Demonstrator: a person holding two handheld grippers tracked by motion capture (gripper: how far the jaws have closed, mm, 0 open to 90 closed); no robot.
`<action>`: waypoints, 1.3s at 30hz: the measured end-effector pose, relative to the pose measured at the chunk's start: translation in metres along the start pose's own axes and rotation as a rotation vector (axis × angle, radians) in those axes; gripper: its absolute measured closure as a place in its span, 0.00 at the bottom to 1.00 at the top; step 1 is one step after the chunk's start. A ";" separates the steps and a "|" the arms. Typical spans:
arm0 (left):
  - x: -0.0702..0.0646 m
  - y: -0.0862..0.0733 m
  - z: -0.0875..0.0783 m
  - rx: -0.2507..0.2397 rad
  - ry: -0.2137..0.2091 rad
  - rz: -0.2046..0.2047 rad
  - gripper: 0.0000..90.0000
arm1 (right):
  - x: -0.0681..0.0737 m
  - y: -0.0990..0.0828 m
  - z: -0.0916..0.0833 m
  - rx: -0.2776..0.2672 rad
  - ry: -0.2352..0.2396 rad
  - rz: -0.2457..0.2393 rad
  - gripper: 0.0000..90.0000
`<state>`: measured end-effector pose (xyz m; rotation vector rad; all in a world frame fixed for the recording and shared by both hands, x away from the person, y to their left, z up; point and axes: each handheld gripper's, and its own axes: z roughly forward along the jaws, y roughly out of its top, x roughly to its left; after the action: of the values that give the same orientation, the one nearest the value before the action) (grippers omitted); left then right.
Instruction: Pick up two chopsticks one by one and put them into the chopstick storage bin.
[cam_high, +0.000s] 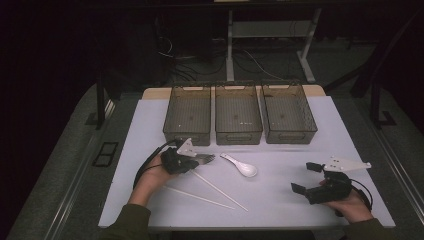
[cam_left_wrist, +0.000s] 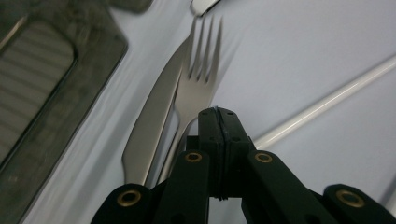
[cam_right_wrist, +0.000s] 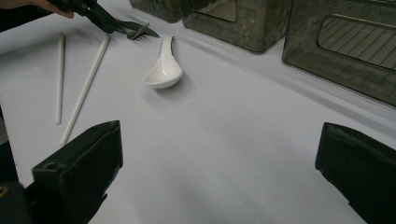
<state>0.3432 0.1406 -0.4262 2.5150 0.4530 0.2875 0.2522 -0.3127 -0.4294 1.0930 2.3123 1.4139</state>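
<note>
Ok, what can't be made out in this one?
- Whether the left gripper actually pinches the fork: in the left gripper view its shut jaws cover the handle.
- Knife handle: left gripper view, hidden behind the jaws.
- Fork and knife in the high view: too small and dark beside the left gripper to separate.
- Bins: right gripper view, cut off by the top edge.

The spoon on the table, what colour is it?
The spoon is glossy white, clearest in the right gripper view.
</note>
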 end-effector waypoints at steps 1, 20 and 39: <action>0.001 -0.002 0.000 0.009 0.008 -0.005 0.98 | 0.000 0.000 0.000 -0.001 0.000 -0.001 0.01; -0.009 -0.030 -0.019 0.071 0.022 -0.037 0.98 | 0.000 0.000 -0.001 -0.003 -0.003 0.002 0.01; -0.108 0.061 0.019 -0.118 -0.322 0.258 0.77 | 0.000 0.000 -0.001 -0.001 -0.001 -0.001 0.01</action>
<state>0.2647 0.0425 -0.4188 2.4413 -0.0158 0.0015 0.2515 -0.3132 -0.4290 1.0923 2.3109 1.4136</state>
